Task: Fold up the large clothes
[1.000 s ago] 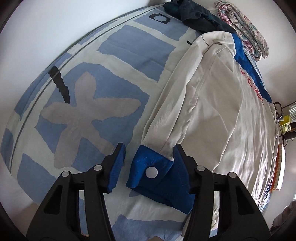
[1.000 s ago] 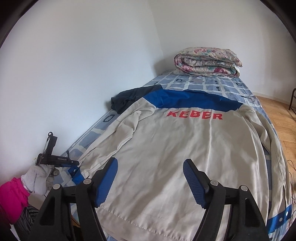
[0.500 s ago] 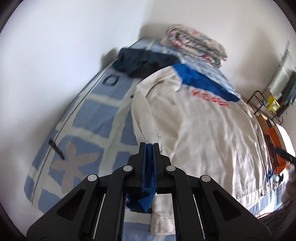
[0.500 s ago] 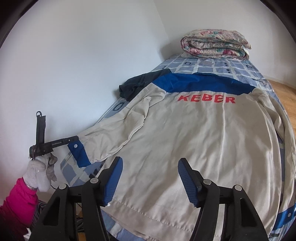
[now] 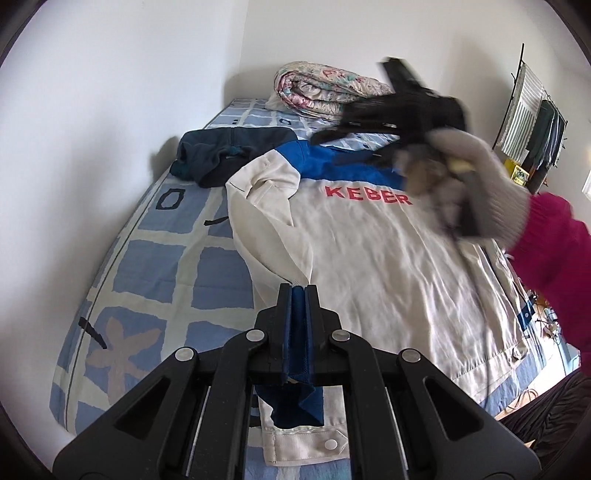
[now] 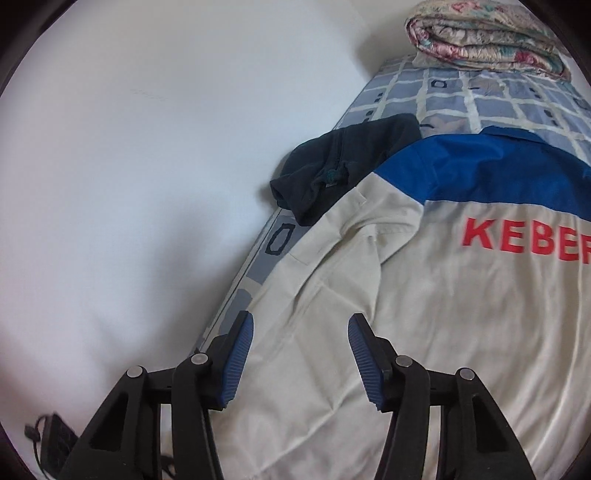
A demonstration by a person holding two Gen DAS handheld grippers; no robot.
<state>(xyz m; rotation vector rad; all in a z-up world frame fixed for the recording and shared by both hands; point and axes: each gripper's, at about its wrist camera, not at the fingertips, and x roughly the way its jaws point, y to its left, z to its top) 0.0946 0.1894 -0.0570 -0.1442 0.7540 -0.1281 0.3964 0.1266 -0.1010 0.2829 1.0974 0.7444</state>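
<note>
- Between the closed blue pads of the left gripper (image 5: 298, 295) sits the blue cuff (image 5: 295, 404) of a jacket sleeve; the jaws are pressed together on it, and the cuff's loose end hangs below them.
- From that pinch the beige sleeve (image 5: 266, 236) runs up along the jacket's left edge to the shoulder, lifted and drawn over the body of the garment.
- Over the sleeve near the shoulder side, the right gripper (image 6: 300, 334) hovers with its jaws spread wide and nothing between them; beige cloth shows in the gap, and whether the pads touch it cannot be told.
- Seen from the left wrist camera, the right gripper is a blurred black shape held in a grey-gloved right hand (image 5: 476, 184) with a magenta cuff behind it.
- Spread back-up on the bed lies the beige jacket (image 6: 461, 332), with a blue yoke across the shoulders and red letters "KEBER" (image 5: 367, 195) beneath it.
- Under it is a blue-and-cream checked bedsheet (image 5: 155, 266), set against a white wall (image 6: 147, 166).
- Just beside the jacket's left shoulder, partly tucked under it, a dark navy garment (image 6: 343, 166) lies crumpled.
- At the head of the bed rests a folded floral quilt (image 6: 484, 33).
- Far right in the left wrist view, a drying rack (image 5: 532, 110) holds hanging clothes.
</note>
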